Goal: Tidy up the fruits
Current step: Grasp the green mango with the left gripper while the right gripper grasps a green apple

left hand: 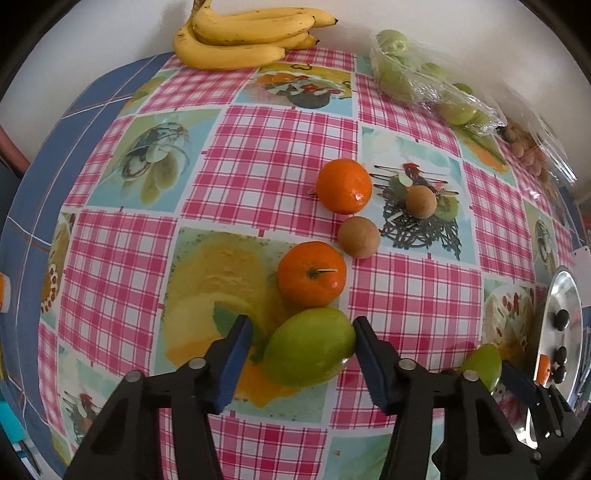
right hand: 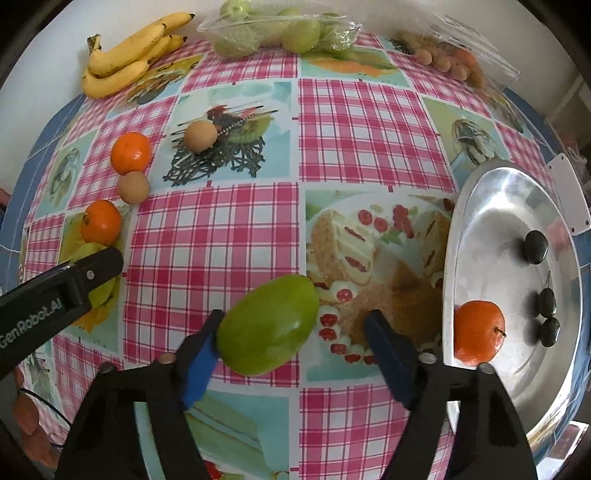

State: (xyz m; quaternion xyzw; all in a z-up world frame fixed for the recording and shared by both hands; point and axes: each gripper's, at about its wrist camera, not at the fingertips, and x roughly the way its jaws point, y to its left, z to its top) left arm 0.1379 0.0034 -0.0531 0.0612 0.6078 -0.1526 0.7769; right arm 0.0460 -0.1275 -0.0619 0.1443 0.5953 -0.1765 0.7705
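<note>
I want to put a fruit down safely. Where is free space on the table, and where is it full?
Free: the wide checked middle between the brown fruit and the metal tray. Crowded: the left cluster of tangerines, and the back edge with bananas and bagged fruit.

Loose oranges [left hand: 312,275], green fruits [left hand: 308,349], brown fruits [left hand: 359,237] on tablecloth.

We are seeing the left gripper [left hand: 301,339] as two matte black angular arms; each is carrying a round silver screw near its tip; each is ending in a flat dark blue pad [left hand: 236,363]. The right gripper [right hand: 293,334] is showing the same black arms, silver screws and blue pads [right hand: 197,365]; in the right wrist view the left gripper's black side is bearing white lettering reading "GenRobot.AI"; a thin black cable is curving at the lower left edge.
</note>
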